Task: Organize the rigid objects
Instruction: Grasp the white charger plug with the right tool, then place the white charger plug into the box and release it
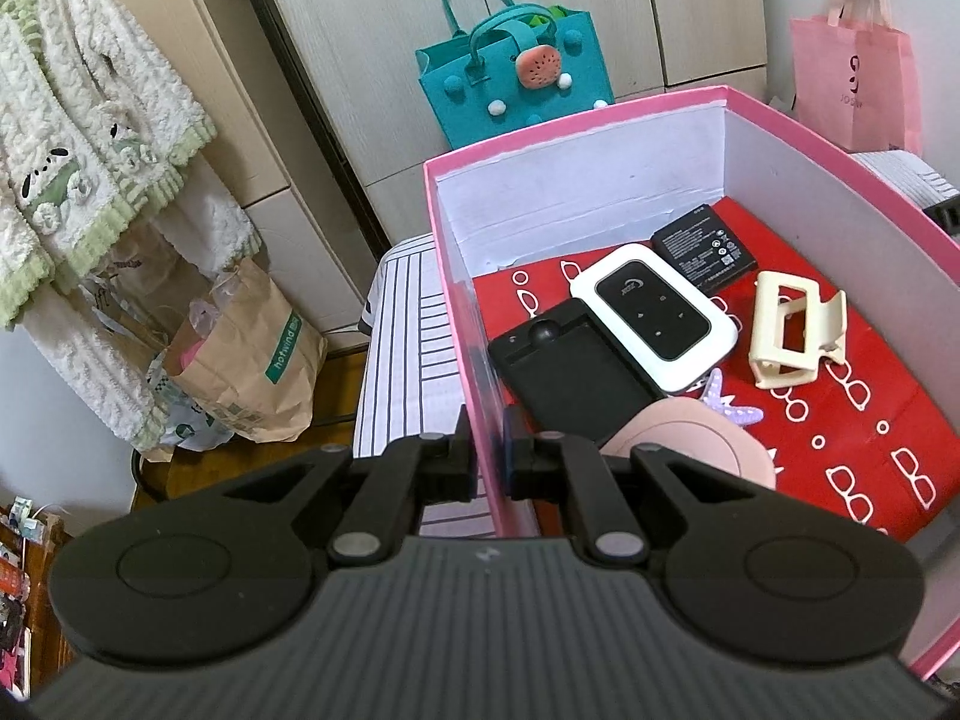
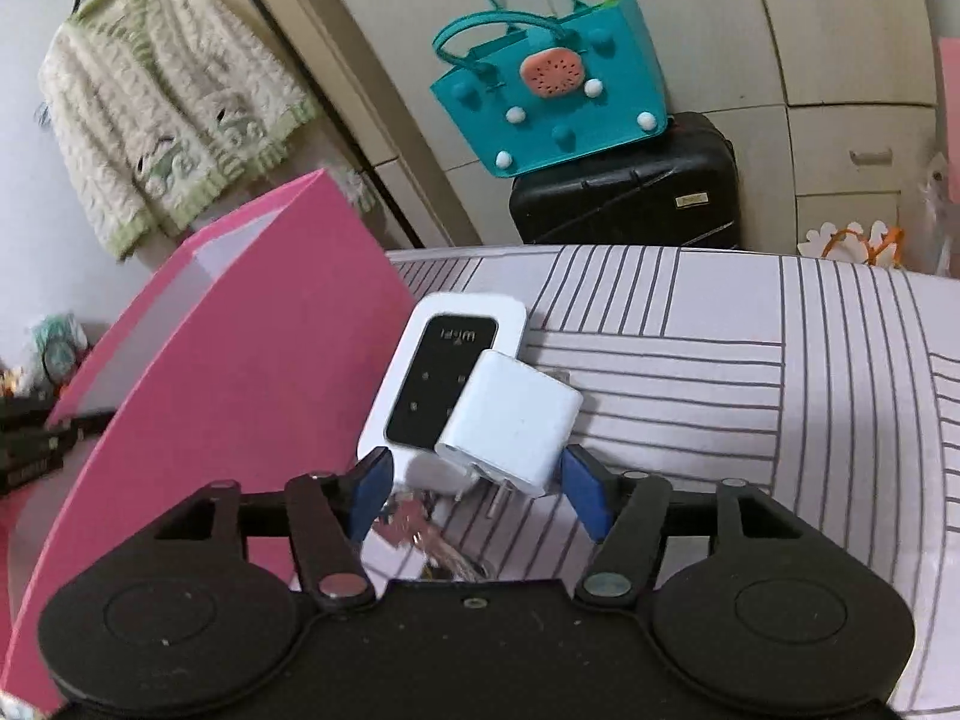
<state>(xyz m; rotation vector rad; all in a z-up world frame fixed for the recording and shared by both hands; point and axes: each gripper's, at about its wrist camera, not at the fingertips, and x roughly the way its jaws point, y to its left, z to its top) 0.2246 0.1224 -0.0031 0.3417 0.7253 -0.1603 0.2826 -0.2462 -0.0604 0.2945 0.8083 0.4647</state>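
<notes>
Black hand-held gripper (image 2: 474,492), blue finger pads (image 2: 585,492) (silver pivot screws)

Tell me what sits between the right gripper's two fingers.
In the right wrist view, the white plug adapter sits between the open right gripper fingers, untouched, leaning on the white wifi device.

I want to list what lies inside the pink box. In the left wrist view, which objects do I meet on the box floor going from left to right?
Black flat case → white pocket wifi device → cream hair claw clip. I leave out the black battery, the pink round item and the purple starfish, since they overlap these in the order.
</notes>
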